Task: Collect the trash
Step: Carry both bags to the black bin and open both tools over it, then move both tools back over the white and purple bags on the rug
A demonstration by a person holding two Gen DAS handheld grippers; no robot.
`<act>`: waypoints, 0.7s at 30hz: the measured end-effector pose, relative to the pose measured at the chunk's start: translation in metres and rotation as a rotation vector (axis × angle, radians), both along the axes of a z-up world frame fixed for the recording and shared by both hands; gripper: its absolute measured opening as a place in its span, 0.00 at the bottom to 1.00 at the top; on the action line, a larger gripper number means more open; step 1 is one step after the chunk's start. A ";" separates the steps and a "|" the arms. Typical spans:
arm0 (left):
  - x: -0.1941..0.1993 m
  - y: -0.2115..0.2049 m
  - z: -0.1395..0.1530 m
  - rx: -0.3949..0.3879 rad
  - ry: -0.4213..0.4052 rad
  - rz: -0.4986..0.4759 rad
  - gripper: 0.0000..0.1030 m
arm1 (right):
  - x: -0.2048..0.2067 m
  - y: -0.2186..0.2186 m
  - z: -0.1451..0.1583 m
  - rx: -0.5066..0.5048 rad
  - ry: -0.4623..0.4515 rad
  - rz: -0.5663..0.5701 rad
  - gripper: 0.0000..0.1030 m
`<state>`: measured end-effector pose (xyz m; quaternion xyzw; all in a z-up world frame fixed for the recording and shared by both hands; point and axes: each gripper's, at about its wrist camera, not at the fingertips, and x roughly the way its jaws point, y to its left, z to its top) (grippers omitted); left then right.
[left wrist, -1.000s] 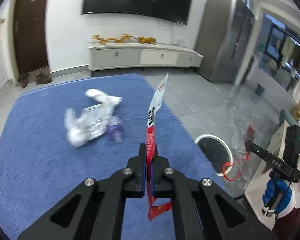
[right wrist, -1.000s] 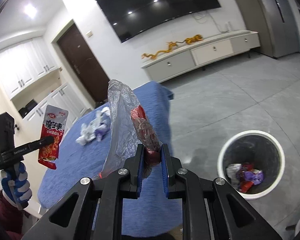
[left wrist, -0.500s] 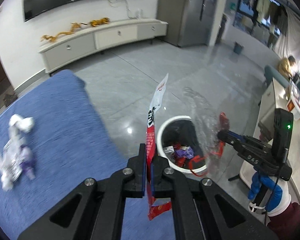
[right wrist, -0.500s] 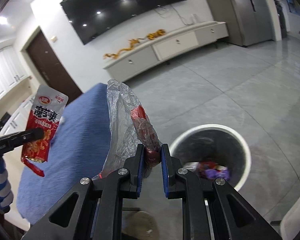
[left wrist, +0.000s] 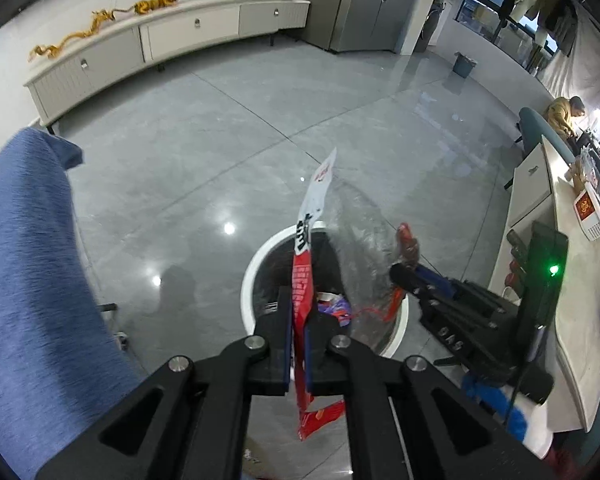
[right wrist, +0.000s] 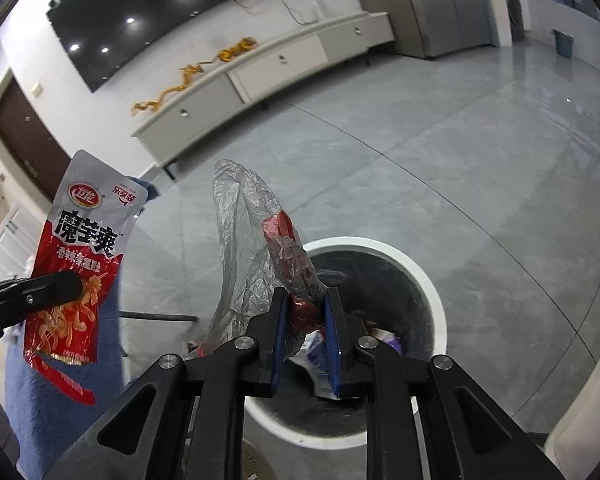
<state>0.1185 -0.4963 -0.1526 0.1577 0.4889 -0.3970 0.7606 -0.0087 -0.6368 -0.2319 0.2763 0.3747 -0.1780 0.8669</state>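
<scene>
My left gripper point(left wrist: 298, 316) is shut on a red and white snack packet point(left wrist: 306, 264), held edge-on above the white-rimmed trash bin point(left wrist: 252, 276). The same packet point(right wrist: 80, 252) shows flat in the right wrist view, gripped by the left gripper's finger point(right wrist: 40, 292). My right gripper point(right wrist: 306, 308) is shut on a crumpled clear plastic bag with a red wrapper point(right wrist: 260, 248), held over the bin point(right wrist: 432, 280). The right gripper and its bag point(left wrist: 368, 264) also show in the left wrist view, over the bin. Several wrappers lie inside the bin.
The blue-covered table point(left wrist: 28, 264) is at the left, its edge close to the bin. Grey tiled floor point(left wrist: 260, 120) stretches to a long white cabinet point(left wrist: 160, 36). A white counter point(left wrist: 572, 280) with items stands at the right.
Both grippers have swung away from the blue table toward the bin and now hold their trash over it. The bin appears larger and closer in both views.
</scene>
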 end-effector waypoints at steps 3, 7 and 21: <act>0.006 -0.011 -0.012 -0.002 0.040 -0.012 0.05 | 0.004 -0.007 -0.014 -0.003 0.044 -0.026 0.20; 0.009 -0.017 -0.020 -0.011 0.110 -0.031 0.08 | 0.000 -0.011 -0.025 0.003 0.070 -0.059 0.41; 0.005 0.063 0.027 -0.074 0.023 0.068 0.50 | -0.016 0.025 -0.001 -0.051 0.076 -0.012 0.42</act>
